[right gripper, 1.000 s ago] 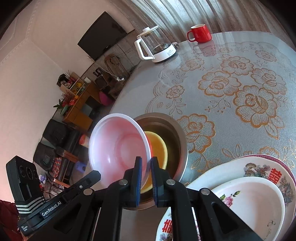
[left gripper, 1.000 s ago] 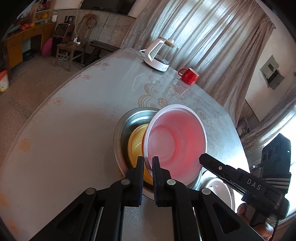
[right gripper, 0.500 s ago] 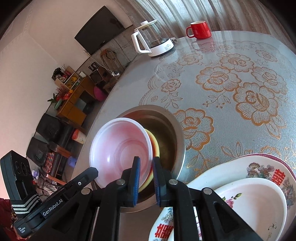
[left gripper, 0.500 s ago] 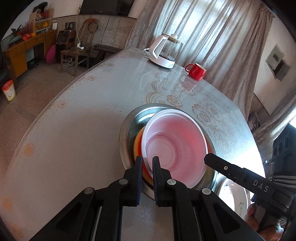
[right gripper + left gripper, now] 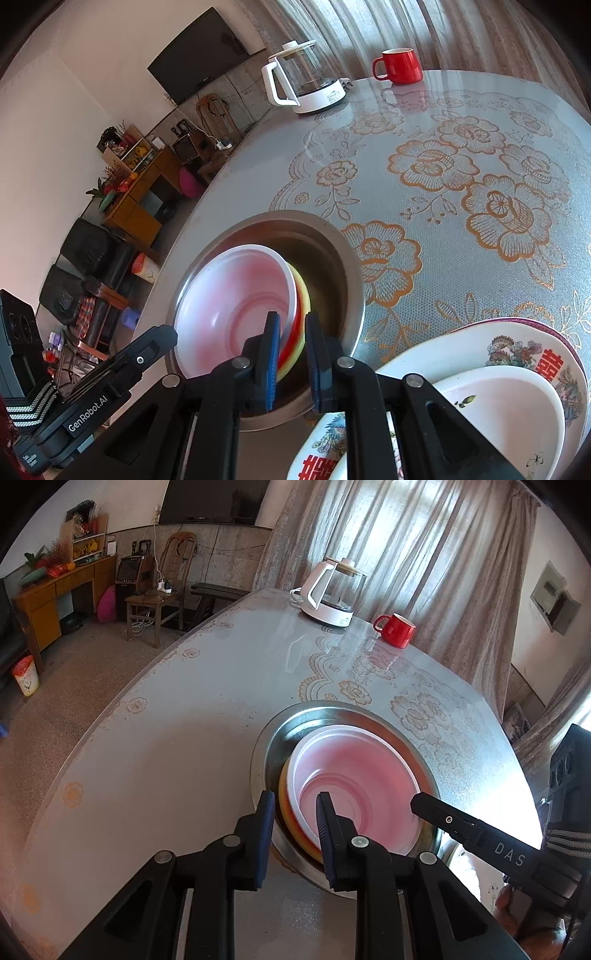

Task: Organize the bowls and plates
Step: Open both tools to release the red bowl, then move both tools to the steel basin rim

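A pink-white plastic bowl (image 5: pixel 356 782) rests nested on a yellow bowl (image 5: pixel 283 805) inside a large steel basin (image 5: pixel 295 723) on the table. My left gripper (image 5: pixel 293 806) is open, its fingers straddling the bowls' near rims. My right gripper (image 5: pixel 290 334) is open too, its fingers either side of the pink bowl (image 5: pixel 236 306) and yellow bowl (image 5: pixel 304 299) rims in the basin (image 5: pixel 332 254). Neither grips anything.
Decorated plates (image 5: pixel 517 347) with a white bowl (image 5: pixel 498 402) on them sit right of the basin. A white kettle (image 5: pixel 332 590) and red mug (image 5: pixel 397 629) stand at the far table edge. The table's left edge drops to the floor.
Both grippers lowered the pink bowl, first tilted, into the basin onto the yellow bowl. Both then opened and let go of its rim.
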Motion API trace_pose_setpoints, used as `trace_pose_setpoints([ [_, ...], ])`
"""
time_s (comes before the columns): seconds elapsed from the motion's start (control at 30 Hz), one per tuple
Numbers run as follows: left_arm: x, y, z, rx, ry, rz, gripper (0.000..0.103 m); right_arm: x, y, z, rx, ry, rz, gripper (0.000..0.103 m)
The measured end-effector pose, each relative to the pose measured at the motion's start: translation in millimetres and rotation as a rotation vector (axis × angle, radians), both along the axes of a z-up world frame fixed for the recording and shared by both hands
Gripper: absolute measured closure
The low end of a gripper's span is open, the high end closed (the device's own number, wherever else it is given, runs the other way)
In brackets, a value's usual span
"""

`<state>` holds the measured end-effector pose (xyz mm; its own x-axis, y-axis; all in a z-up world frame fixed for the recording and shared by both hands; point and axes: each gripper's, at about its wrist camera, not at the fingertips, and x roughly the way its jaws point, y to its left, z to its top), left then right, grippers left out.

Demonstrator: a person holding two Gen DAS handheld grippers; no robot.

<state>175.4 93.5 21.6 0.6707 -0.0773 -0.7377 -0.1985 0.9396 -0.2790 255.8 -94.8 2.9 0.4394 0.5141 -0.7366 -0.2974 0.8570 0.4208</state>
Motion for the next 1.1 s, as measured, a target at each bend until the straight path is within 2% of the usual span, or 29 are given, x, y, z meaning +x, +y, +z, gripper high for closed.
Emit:
trace_pose_setpoints([
  [0.3,1,-4,-2,0.018,-0.012,0.002,0.08,-5,9,3,-0.097,-0.072,-0.003,0.09],
  [0.73,-16,-8,3,0.087,-0.047,0.049,0.071,-22,3,13,-0.074,-0.135,0.005,0.082],
  [1.1,-35,-12,5,0.072,-0.061,0.042,0.069,-42,-4,19,-0.095,-0.175,-0.005,0.08],
])
